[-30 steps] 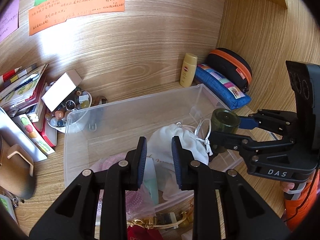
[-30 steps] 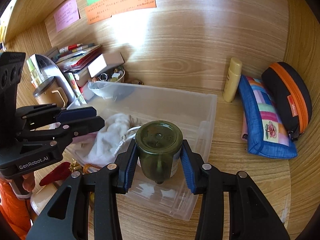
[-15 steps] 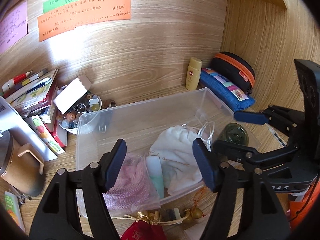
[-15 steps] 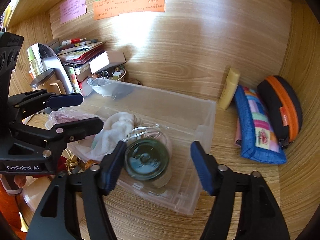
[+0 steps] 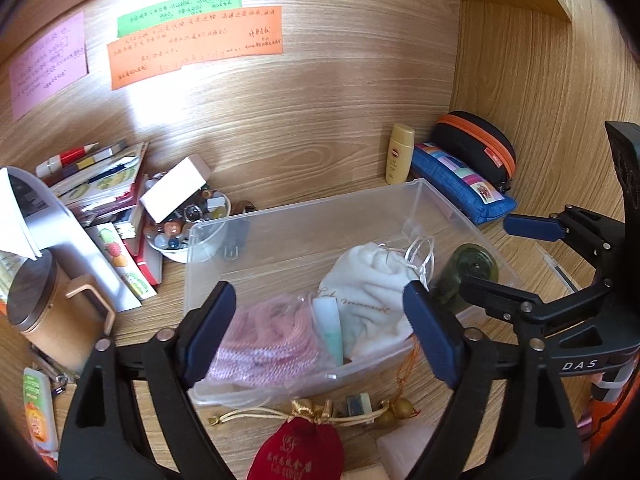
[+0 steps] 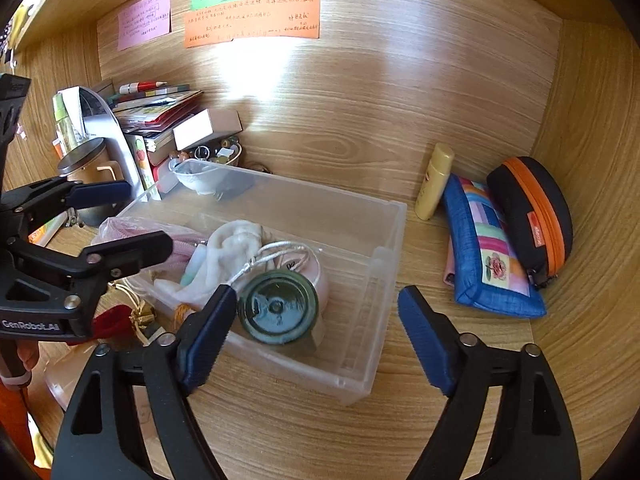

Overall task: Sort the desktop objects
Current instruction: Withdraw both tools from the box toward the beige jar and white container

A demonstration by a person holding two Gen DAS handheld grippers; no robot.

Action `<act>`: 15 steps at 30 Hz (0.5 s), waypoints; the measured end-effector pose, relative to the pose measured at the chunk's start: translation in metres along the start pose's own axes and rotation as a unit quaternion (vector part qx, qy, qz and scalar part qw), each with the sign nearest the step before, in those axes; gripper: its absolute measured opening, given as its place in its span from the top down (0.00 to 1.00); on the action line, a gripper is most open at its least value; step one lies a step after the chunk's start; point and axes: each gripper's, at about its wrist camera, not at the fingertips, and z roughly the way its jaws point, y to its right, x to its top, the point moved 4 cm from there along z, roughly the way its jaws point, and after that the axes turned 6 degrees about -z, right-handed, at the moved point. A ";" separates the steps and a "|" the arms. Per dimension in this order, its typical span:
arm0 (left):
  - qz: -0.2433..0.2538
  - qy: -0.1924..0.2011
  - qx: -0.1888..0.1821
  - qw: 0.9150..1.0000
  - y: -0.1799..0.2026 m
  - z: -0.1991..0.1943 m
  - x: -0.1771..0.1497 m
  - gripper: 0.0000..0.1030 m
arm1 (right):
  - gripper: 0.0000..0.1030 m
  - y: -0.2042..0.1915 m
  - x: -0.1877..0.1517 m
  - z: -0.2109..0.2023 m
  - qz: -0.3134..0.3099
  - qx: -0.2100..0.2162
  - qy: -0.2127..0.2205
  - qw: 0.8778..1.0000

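Wooden desk [image 6: 460, 360], green jar [image 6: 278, 307] in clear bin [image 6: 384, 240], pouches [image 6: 486, 248] beside

"DAS" is printed in pale capitals on the black body of the right gripper [image 5: 516, 254], as seen from the left wrist view. "GenRobot.AI" is printed on the black body of the left gripper [image 6: 120, 216], as seen from the right wrist view. Gold characters are printed on the red pouch [image 5: 298, 454], but they cannot be made out. Cursive lettering is carried on the white drawstring bag [image 5: 370, 292], too blurred to be read. Handwriting is carried on the orange note [image 5: 196, 46], the green note [image 5: 180, 12] and the pink note [image 5: 48, 64], none of it legible.
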 end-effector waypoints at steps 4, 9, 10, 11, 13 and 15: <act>-0.008 0.005 0.003 1.000 -0.004 -0.009 -0.002 0.08 | 0.15 0.002 -0.004 -0.007 0.009 0.001 0.001 1.000; -0.030 0.007 0.001 1.000 -0.014 -0.020 -0.007 0.07 | 0.15 0.002 -0.011 -0.018 0.016 -0.003 0.002 1.000; -0.032 0.010 0.003 0.999 -0.016 -0.023 -0.008 0.07 | 0.15 0.002 -0.012 -0.020 0.017 -0.002 0.003 1.000; -0.034 0.013 0.006 0.999 -0.018 -0.027 -0.010 0.07 | 0.15 0.001 -0.014 -0.023 0.019 -0.002 0.004 1.000; -0.038 0.016 0.009 0.999 -0.023 -0.032 -0.012 0.05 | 0.15 0.000 -0.017 -0.028 0.023 0.000 0.005 1.000; -0.044 0.017 0.012 0.999 -0.027 -0.036 -0.017 0.04 | 0.15 -0.003 -0.021 -0.030 0.026 0.005 0.005 1.000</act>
